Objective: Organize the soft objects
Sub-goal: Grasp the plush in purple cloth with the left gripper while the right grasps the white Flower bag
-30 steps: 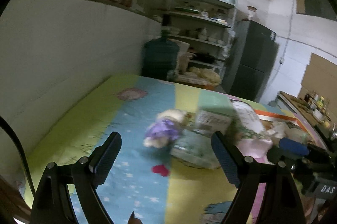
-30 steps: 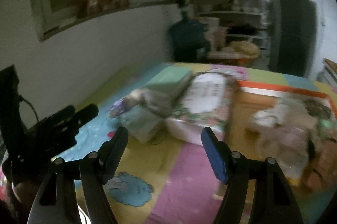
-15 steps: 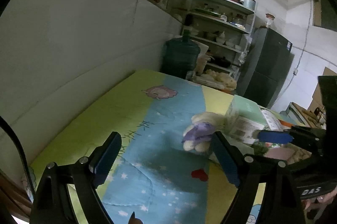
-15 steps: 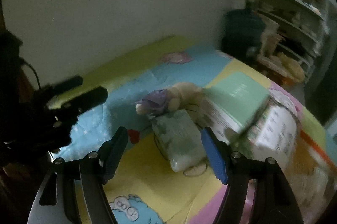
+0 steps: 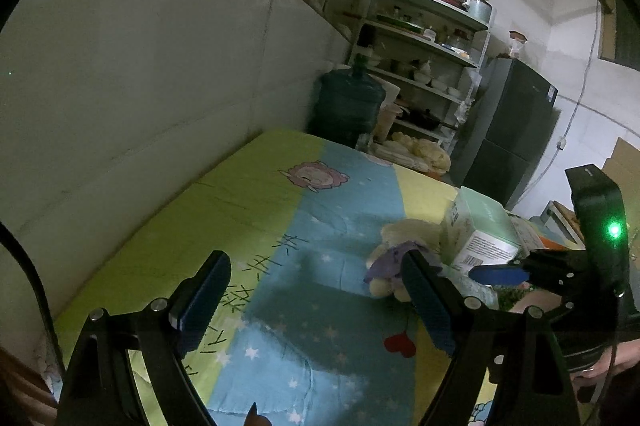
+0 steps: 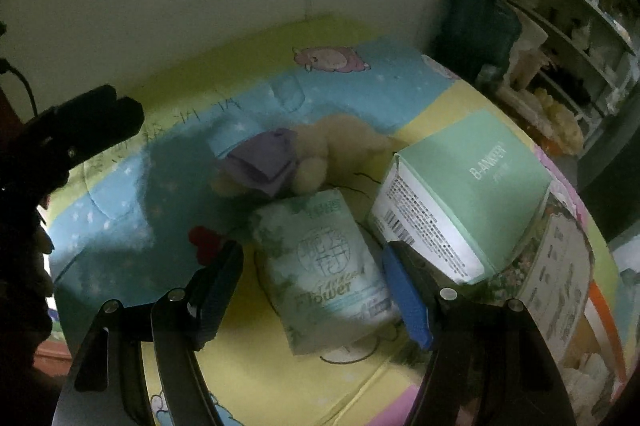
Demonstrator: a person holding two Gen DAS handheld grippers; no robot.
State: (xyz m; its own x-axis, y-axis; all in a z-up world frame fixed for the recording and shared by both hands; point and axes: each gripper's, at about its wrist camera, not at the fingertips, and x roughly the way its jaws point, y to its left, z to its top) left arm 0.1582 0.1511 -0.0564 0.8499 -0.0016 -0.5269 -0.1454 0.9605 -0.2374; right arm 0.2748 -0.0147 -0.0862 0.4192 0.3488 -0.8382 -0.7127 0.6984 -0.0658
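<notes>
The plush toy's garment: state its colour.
Purple, on a cream plush toy; the right wrist view shows it best.

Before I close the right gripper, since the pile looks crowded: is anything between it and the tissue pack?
Nothing visible blocks it. The right gripper is open, its fingers either side of the tissue pack. The green box crowds the right finger, and the plush toy touches the pack's far end.

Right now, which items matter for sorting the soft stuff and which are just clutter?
Job: plush toy, tissue pack, right claw open around the pack.
Clutter: green box, water jug, shelves, fridge.
</notes>
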